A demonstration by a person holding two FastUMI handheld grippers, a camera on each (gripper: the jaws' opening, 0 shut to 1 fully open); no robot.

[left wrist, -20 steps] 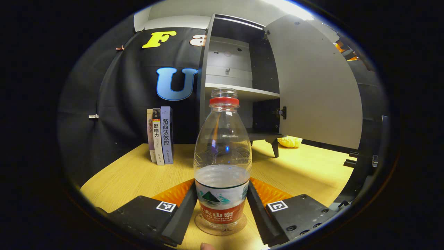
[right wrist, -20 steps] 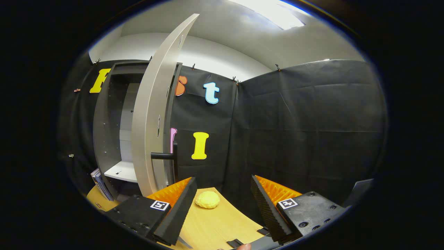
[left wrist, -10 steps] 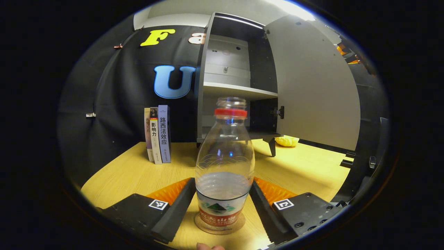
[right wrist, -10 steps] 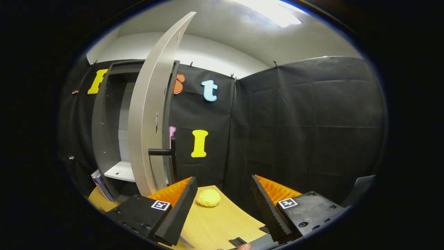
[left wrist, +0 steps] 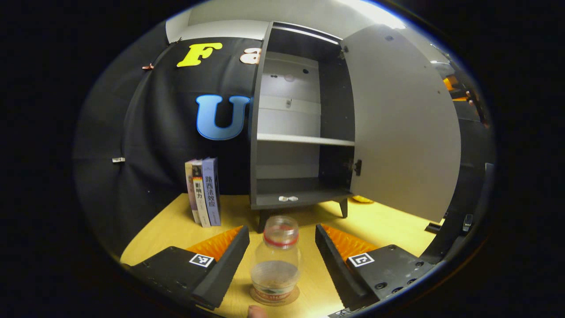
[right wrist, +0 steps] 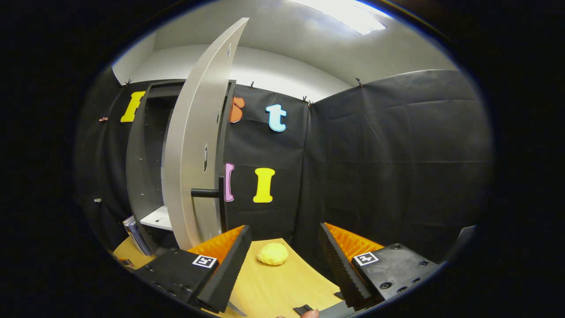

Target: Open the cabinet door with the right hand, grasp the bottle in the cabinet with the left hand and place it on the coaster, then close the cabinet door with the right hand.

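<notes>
While the left hand-held gripper (left wrist: 282, 247) stands wide open with nothing held, the bottle (left wrist: 276, 260) rises upright between its fingers, clear of both, its base on the round coaster (left wrist: 274, 297) on the desk (left wrist: 388, 221). Water fills the lower part of the bottle, and a red ring circles its neck; the label near the base is too small to make out. A fingertip (left wrist: 256, 312) is cut off at the bottom edge just in front of the coaster. Beyond the bottle the cabinet (left wrist: 258, 132) stands on short legs with its door (left wrist: 397, 128) swung open to the right, one shelf across the middle, and a small pale thing lying on the cabinet floor that cannot be identified. Three books (left wrist: 203, 192) stand upright just left of the cabinet. A yellow lump peeks out behind the cabinet's leg, mostly hidden by the door.

The right hand-held gripper (right wrist: 284, 260) is likewise spread wide and empty, off to the side of the open door (right wrist: 194, 154), whose dark bar handle (right wrist: 207, 193) juts toward the camera. On the desk (right wrist: 273, 287) beyond the fingers lies the yellow lump (right wrist: 273, 254). The books (right wrist: 134, 232) show partly, low at the left, behind the cabinet side
</notes>
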